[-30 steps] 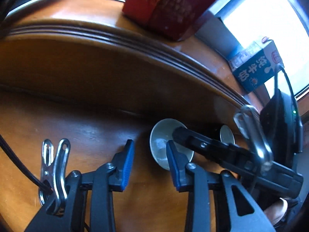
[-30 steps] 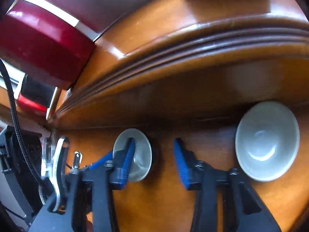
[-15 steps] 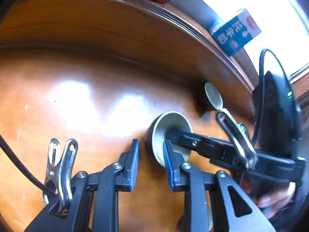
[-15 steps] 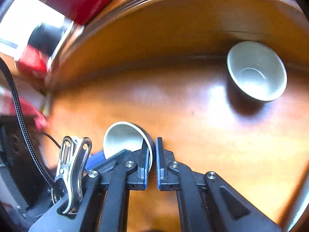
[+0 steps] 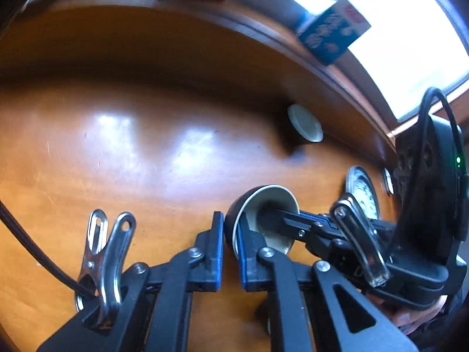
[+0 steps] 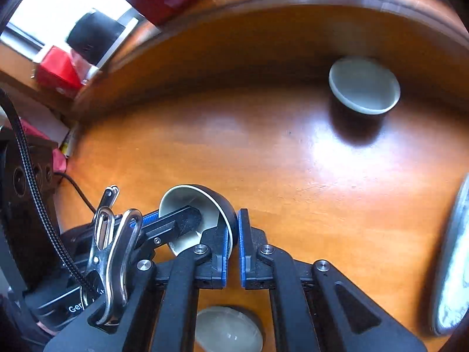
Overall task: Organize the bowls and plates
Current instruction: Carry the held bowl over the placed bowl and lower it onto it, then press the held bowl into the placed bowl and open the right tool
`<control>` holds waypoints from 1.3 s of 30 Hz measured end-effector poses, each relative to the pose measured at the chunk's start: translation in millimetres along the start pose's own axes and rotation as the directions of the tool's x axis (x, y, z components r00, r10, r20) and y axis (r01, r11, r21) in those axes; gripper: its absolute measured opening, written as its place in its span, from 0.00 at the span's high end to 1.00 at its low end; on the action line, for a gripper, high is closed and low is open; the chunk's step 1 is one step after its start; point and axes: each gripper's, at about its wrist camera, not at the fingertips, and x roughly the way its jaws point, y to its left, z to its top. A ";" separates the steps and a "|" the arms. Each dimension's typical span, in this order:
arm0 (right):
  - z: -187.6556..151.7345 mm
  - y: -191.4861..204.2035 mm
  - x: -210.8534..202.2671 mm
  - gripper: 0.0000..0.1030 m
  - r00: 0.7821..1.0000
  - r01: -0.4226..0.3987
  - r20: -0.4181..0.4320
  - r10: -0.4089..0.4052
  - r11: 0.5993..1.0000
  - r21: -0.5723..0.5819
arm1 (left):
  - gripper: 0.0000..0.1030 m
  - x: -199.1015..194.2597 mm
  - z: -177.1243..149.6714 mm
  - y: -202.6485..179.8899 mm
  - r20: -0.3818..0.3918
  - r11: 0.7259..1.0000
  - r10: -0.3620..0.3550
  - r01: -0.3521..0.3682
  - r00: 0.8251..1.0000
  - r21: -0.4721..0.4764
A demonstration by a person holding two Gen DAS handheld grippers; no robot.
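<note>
Both of your claws are clamped on the same small dark bowl (image 5: 263, 220), one on each side of its rim. Your left claw (image 5: 230, 252) pinches the near wall of the bowl between its blue pads, and your right claw (image 6: 233, 248) grips the opposite wall (in the left wrist view you can see one of its fingers reaching into the pale inside of the bowl). The bowl is tipped on its side, its mouth facing sideways rather than up, low over the wooden worktop (image 5: 146, 152).

A second dark bowl (image 6: 363, 88) with a pale interior stands upright farther back on the worktop, well apart from your claws. A patterned plate (image 6: 453, 264) lies at the right edge, and a pale bowl (image 6: 228, 330) shows below your right claw.
</note>
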 end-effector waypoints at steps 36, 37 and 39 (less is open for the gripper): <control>-89.3 -11.1 -46.5 0.92 1.000 -0.011 -0.027 0.014 0.995 0.100 | 0.91 -14.6 -66.9 -64.3 -0.184 0.991 -0.015 0.040 0.983 0.128; -90.4 -11.6 -45.3 0.92 0.999 -0.012 -0.035 0.015 0.995 0.103 | 0.91 -13.7 -68.1 -63.8 -0.189 0.991 -0.012 0.037 0.982 0.126; -91.2 -12.4 -45.1 0.91 0.999 -0.012 -0.039 0.016 0.994 0.107 | 0.91 -12.7 -69.9 -63.6 -0.193 0.992 -0.005 0.029 0.981 0.121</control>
